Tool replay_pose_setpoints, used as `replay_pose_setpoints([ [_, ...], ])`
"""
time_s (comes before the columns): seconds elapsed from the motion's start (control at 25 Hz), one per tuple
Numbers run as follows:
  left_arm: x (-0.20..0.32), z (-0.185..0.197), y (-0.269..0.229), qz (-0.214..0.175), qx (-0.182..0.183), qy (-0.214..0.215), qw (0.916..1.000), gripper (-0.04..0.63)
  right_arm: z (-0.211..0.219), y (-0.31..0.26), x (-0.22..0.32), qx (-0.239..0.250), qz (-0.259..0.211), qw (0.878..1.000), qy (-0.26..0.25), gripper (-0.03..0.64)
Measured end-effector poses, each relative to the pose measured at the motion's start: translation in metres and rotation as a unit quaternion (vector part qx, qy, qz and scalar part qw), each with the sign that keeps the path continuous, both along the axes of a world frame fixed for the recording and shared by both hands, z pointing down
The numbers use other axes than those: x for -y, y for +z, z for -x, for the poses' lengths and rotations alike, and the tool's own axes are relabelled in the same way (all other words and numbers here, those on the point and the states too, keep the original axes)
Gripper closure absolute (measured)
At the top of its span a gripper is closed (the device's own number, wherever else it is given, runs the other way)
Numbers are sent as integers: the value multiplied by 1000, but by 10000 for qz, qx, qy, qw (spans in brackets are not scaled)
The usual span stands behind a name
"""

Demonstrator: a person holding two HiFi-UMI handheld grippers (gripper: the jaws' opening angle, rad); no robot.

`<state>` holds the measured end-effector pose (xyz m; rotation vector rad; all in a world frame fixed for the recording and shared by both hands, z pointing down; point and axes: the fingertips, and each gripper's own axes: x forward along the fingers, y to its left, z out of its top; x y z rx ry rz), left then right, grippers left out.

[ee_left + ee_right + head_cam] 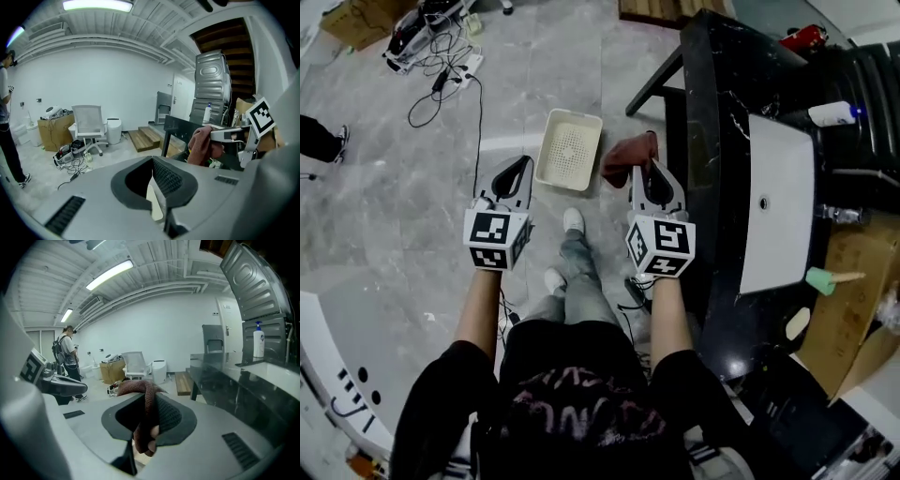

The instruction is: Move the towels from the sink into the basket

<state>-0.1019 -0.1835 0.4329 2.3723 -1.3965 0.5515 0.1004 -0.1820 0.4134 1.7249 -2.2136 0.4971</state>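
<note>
- One reddish-brown towel [626,159] is pinched between the right gripper's [651,169] jaws, bunching out past their tips.
- It hangs just beside the white basket's [542,159] right rim, well apart from the sink [778,216].
- The left gripper [525,164], jaws together on nothing, sits at the basket's left side.

No legible words, brands or numbers in any view.
- Black shirt [581,412], on the person: pale pink lettering across the back, too smeared to read.
- Marker cube [497,240] on the left gripper [521,169]: black-and-white square code patterns, no letters or digits.
- Second marker cube [661,247], on the right gripper [652,171]: the same.
- White pump bottle [258,341] on the counter: label not readable.
</note>
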Motion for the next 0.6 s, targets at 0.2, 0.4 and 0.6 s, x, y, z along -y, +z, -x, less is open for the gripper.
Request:
replay_pose_setpoints([
  [0.2, 49, -3, 49, 152, -3, -13, 9999, 578, 5, 64, 49, -16, 322, 9994, -123, 545],
  [0.4, 80, 1, 112, 369, -4, -89, 9993, 578, 15, 135, 80, -26, 660, 9974, -303, 545],
  [0.6, 99, 11, 183, 644, 8, -184, 9978, 578, 26, 204, 105, -68, 875, 9952, -438, 543],
])
